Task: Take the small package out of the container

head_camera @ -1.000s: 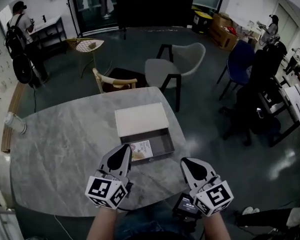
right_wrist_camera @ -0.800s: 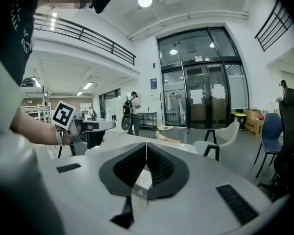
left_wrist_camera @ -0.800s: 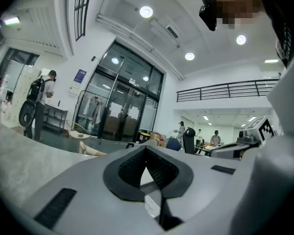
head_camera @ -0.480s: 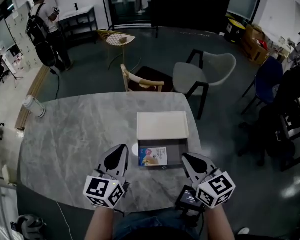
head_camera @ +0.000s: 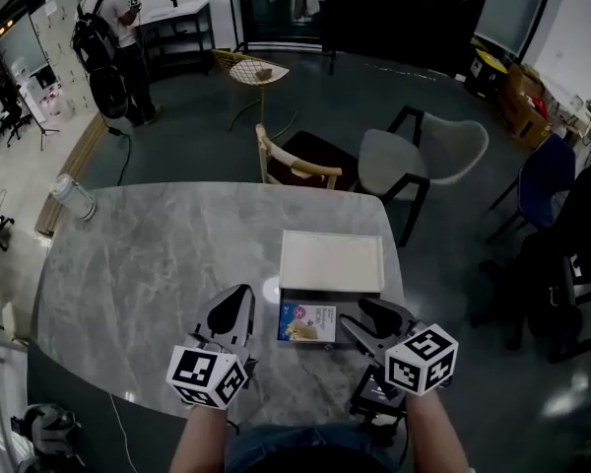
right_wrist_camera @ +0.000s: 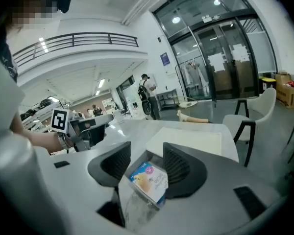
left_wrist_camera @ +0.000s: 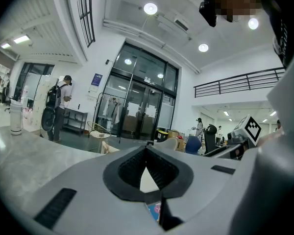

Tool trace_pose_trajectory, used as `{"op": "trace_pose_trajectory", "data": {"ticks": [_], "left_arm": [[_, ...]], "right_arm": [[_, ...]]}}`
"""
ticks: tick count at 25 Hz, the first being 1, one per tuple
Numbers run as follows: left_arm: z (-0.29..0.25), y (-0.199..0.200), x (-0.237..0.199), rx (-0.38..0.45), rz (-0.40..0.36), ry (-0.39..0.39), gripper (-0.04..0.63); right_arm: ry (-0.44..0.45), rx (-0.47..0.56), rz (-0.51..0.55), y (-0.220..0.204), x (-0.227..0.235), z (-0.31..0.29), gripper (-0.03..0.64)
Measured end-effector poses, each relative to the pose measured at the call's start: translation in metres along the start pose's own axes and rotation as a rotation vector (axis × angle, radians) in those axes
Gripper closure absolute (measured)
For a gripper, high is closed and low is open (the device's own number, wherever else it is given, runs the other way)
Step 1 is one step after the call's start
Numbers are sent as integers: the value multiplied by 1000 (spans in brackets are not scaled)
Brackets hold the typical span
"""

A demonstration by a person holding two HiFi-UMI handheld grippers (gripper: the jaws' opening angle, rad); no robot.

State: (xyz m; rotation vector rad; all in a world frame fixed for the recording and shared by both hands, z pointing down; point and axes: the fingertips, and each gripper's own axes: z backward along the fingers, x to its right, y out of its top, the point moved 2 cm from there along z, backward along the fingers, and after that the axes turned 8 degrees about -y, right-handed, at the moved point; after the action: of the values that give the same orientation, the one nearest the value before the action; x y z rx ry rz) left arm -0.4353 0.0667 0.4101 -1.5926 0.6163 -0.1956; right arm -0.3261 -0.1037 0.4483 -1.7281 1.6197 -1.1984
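A grey open container [head_camera: 348,309] lies on the marble table [head_camera: 158,264], and its white lid [head_camera: 332,261] covers the far half. The small package [head_camera: 307,321], blue and white with a picture, lies flat in the open near half. My right gripper [head_camera: 360,316] hangs at the container's near right corner; its jaws have just been opening and stand open. In the right gripper view the package [right_wrist_camera: 149,180] shows between the right gripper's [right_wrist_camera: 146,158] jaws, apart from both pads. My left gripper [head_camera: 240,294] is shut, just left of the container, with nothing held. In the left gripper view its tips [left_wrist_camera: 147,150] meet.
A pale bottle [head_camera: 72,197] stands at the table's far left edge. A wooden chair [head_camera: 294,166] and a grey chair [head_camera: 428,154] sit beyond the far edge. A black device [head_camera: 374,397] lies at the near edge under my right hand. A person [head_camera: 108,47] stands far off.
Both grippers have moved forward toward the container. The right gripper has dipped to its near right corner and its jaws have parted. The left gripper stays shut.
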Motion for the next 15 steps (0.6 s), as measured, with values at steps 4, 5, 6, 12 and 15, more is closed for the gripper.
{"op": "trace_pose_trajectory", "data": {"ticks": [4,5,6,12,15], "left_arm": [[0,-4,-10,-8,19,24,583],[0,-6,-14,-10,23,32,583],[1,-7,-17,-13,28,40,583],[8,-15,-29,-28,54,85,583],[14,-20,-35,-33,70,105,583]], "right_arm": [[34,-114,-94,-13,4,-25,340],[56,-132,-147,-16,6,-32,334],[79,-156,-201,-20,7,-39,322],[87,-391,-426,-58,21,-70,285],[51,-475,-473,-74,25,-79,284]]}}
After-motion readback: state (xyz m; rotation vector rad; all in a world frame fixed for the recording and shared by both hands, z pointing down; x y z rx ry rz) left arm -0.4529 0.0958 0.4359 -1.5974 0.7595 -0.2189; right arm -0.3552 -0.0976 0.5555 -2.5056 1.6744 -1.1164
